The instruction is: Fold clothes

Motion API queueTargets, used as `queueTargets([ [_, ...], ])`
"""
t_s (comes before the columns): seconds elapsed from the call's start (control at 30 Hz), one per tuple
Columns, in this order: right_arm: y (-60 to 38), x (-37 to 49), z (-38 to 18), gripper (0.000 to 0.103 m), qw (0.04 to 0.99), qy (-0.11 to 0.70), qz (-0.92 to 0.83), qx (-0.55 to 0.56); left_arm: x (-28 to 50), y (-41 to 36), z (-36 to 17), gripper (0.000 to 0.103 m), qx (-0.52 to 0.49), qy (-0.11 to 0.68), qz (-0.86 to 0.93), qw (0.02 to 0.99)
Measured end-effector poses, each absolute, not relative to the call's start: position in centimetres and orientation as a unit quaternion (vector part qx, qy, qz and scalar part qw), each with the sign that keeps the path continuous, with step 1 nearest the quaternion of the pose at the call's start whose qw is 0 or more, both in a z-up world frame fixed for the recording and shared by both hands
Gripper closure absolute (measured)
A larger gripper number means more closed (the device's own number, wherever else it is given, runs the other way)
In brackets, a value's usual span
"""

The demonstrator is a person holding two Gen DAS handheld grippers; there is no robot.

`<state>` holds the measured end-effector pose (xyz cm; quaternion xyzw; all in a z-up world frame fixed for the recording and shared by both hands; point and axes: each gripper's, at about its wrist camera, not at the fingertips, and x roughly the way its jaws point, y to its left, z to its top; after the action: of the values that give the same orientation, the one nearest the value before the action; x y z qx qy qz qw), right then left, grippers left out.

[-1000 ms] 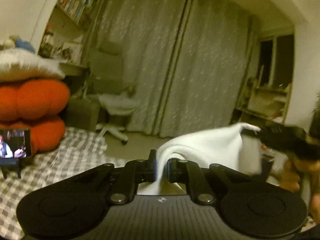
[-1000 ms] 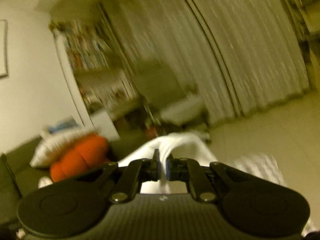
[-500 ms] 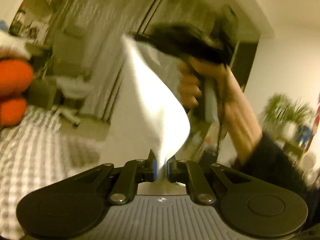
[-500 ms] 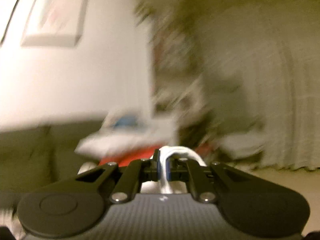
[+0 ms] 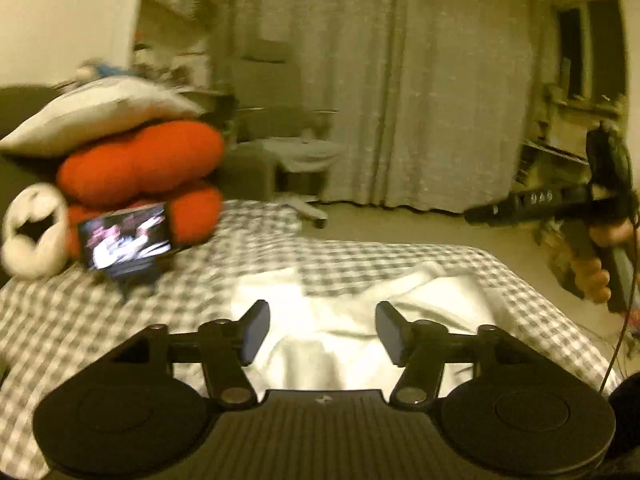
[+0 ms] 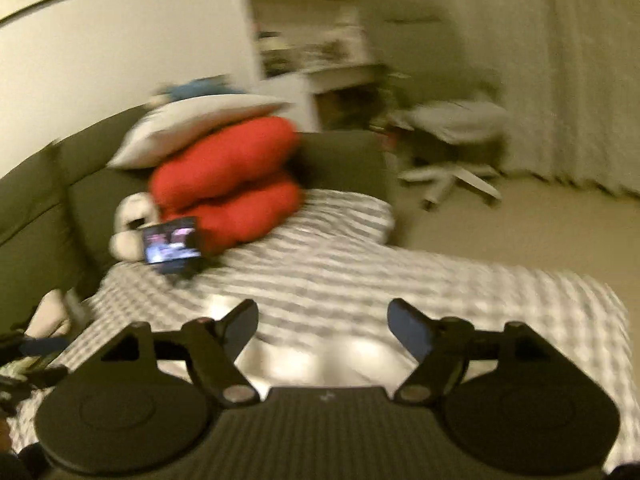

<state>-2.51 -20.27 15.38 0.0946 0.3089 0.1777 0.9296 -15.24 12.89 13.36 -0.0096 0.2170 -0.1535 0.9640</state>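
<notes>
The left gripper (image 5: 322,330) has its jaws spread wide and holds nothing, and the right gripper (image 6: 322,330) is the same, wide apart and empty. The white garment (image 5: 360,312) lies crumpled on the checkered bed cover (image 5: 380,256), in the near half of it and closer to the right edge, just below the left gripper. It is not flat, with many raised wrinkles, so I think a fold made now can come out crooked, because the hidden layers would shift under the fingers. A pinch may also catch the bed cover together with the cloth, since both are soft and lie in contact. The picture from the right wrist is blurred, so the garment's edges are hard to find there. Toward the far left corner of the bed stand the phone (image 5: 126,236) with a lit screen, the red cushions (image 5: 140,164) and a white pillow (image 5: 96,114); they are well apart from the garment and do not block the work.
</notes>
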Motion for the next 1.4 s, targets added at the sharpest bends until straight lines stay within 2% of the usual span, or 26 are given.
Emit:
queueTargets([
  [0.13, -26.2, -1.1, 10.0, 0.026, 0.902, 0.371, 0.090, 0.200, -12.8, 6.6, 12.2, 0.022, 0.076, 0.230, -0.240, 0.940],
  [0.23, -28.9, -1.2, 7.9, 0.026, 0.894, 0.387, 0.051, 0.219, -11.0, 1.1, 10.9, 0.017, 0.147, 0.232, -0.272, 0.922],
  [0.4, -29.4, -1.8, 7.5, 0.026, 0.899, 0.377, 0.055, 0.216, -8.7, -5.5, 7.9, 0.013, 0.277, 0.210, -0.270, 0.898],
  [0.47, -29.0, -1.8, 7.9, 0.029, 0.903, 0.372, 0.060, 0.208, -8.7, -6.6, 6.8, 0.033, 0.312, 0.207, -0.285, 0.883],
  [0.53, -28.6, -1.9, 8.3, 0.038, 0.906, 0.366, 0.066, 0.201, -8.3, -7.0, 6.3, 0.091, 0.326, 0.206, -0.290, 0.876],
  [0.57, -28.4, -1.9, 8.5, 0.039, 0.908, 0.363, 0.068, 0.197, -7.4, -6.3, 6.7, 0.101, 0.297, 0.217, -0.282, 0.886],
  [0.67, -28.2, -1.6, 9.1, 0.041, 0.911, 0.354, 0.068, 0.198, -5.0, -2.7, 8.8, 0.102, 0.198, 0.216, -0.254, 0.922],
  [0.83, -28.2, -1.4, 8.9, 0.041, 0.913, 0.352, 0.070, 0.197, -2.3, 7.0, 13.3, 0.102, 0.036, 0.144, -0.107, 0.983],
  [0.9, -27.9, -1.2, 8.6, 0.040, 0.910, 0.358, 0.077, 0.192, -1.0, 11.4, 13.4, 0.102, -0.024, 0.138, -0.043, 0.989],
  [0.97, -27.5, -1.0, 8.4, 0.034, 0.909, 0.365, 0.074, 0.187, -0.2, 14.6, 12.3, 0.102, -0.066, 0.151, -0.027, 0.986],
  [1.03, -27.2, -0.7, 8.2, 0.030, 0.907, 0.372, 0.070, 0.182, -0.8, 15.1, 11.2, 0.102, -0.068, 0.167, -0.088, 0.980],
  [1.07, -27.1, -0.6, 8.1, 0.029, 0.907, 0.376, 0.068, 0.180, -1.4, 14.8, 10.7, 0.102, -0.058, 0.172, -0.127, 0.975],
  [1.1, -26.9, -0.4, 8.0, 0.029, 0.906, 0.379, 0.066, 0.177, -2.1, 13.7, 10.4, 0.096, -0.031, 0.173, -0.163, 0.971],
  [1.17, -27.2, -0.4, 7.9, 0.029, 0.904, 0.378, 0.062, 0.189, -3.3, 10.6, 9.9, 0.075, 0.017, 0.175, -0.217, 0.960],
  [1.2, -27.2, -0.5, 7.9, 0.029, 0.905, 0.377, 0.060, 0.189, -3.8, 9.2, 9.6, 0.060, 0.034, 0.177, -0.241, 0.954],
  [1.23, -27.1, -0.5, 7.9, 0.029, 0.905, 0.377, 0.057, 0.190, -4.3, 7.9, 9.3, 0.055, 0.046, 0.182, -0.265, 0.946],
  [1.3, -27.4, -0.8, 8.0, 0.029, 0.907, 0.373, 0.055, 0.188, -5.5, 5.6, 8.9, 0.052, 0.075, 0.189, -0.313, 0.928],
  [1.4, -28.7, -1.3, 8.0, 0.027, 0.909, 0.365, 0.051, 0.194, -7.2, 3.0, 8.4, 0.030, 0.134, 0.194, -0.344, 0.909],
])
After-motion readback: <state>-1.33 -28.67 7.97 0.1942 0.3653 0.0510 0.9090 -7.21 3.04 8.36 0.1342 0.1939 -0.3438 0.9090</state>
